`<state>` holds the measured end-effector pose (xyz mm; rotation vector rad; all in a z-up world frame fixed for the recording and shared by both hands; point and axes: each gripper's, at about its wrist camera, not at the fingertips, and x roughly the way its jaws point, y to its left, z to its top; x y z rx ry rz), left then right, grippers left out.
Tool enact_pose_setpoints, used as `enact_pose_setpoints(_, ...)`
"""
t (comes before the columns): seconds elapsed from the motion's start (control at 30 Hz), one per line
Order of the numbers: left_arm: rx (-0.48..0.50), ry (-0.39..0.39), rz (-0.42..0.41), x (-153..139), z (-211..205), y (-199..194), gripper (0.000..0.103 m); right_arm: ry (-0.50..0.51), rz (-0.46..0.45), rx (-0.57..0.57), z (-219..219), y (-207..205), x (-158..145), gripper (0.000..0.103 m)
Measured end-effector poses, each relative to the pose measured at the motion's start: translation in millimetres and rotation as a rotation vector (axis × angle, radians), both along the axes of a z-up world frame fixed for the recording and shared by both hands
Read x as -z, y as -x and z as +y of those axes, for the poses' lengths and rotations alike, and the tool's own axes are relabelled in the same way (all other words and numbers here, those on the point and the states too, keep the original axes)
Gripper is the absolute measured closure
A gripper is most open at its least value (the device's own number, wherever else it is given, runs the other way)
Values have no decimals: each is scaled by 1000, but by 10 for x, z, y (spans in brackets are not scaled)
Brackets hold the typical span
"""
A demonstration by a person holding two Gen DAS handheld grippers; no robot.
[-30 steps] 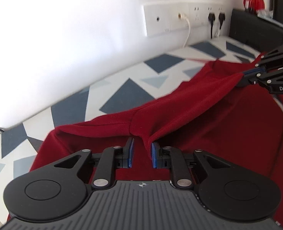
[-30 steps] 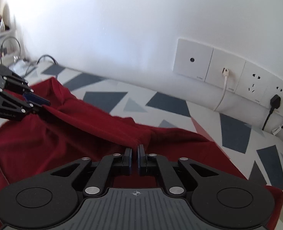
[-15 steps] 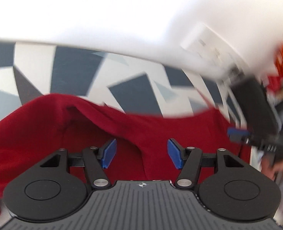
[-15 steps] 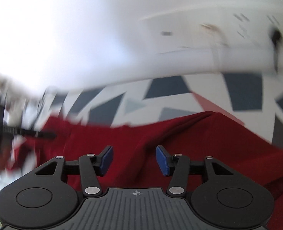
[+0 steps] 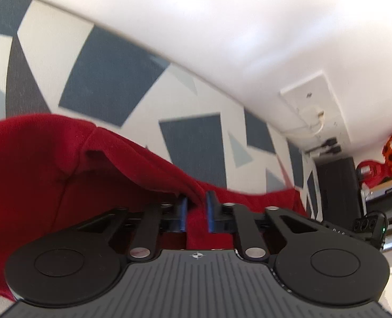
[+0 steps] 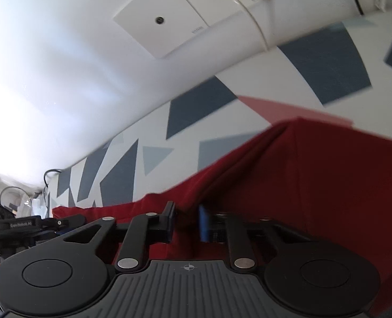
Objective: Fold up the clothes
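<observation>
Two pinches hold the red garment [image 5: 50, 175] along its far edge on the patterned surface [image 5: 105, 79], left gripper [image 5: 196, 213] and right gripper [image 6: 186, 221] having just closed on cloth (likely to draw that edge over).

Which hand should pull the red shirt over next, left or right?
Neither clearly: the jaws of the left gripper and right gripper have just closed, each pinching a fold of the dark red fabric garment. They probably move together.
</observation>
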<state>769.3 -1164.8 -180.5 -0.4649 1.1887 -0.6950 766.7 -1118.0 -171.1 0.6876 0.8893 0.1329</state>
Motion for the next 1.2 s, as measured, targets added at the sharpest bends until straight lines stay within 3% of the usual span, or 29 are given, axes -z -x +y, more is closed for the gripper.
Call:
enact_pose_setpoints(0.2,-111,4,-110,-71,-26,-204,96,83,-115,27,38,-261,-136,95)
enact_pose_setpoints(0.4,-102,-76,-176,62,-195,-269,96,158,-106,51,39,-481,17,95)
enact_pose_setpoints(0.5,-111,-70,-171,165,-188,-308,96,169,-124,53,26,-447,88,94)
enact_pose_setpoints(0.57,-101,-68,-162,169,-182,-337,94,170,-126,56,20,-397,71,88)
enact_pose_setpoints(0.67,-54,-68,-146,108,-153,-376,83,196,-143,50,-19,-275,-18,75)
enact_pose_setpoints(0.77,-16,-84,-215,-70,-44,-303,55,244,-160,50,-114,-130,-120,75)
enact_pose_setpoints(0.87,18,-88,-266,-208,117,-204,51,355,-131,41,-166,-59,-146,75)
enact_pose_setpoints(1.0,58,-241,-323,-213,201,15,51,484,-86,7,-15,-43,-97,69)
enact_pose_setpoints(1.13,111,-416,-373,-78,136,175,52,629,-87,14,209,-110,-16,75)
enact_pose_setpoints(1.2,84,-419,-398,-54,130,168,53,644,-92,45,223,-188,1,75)
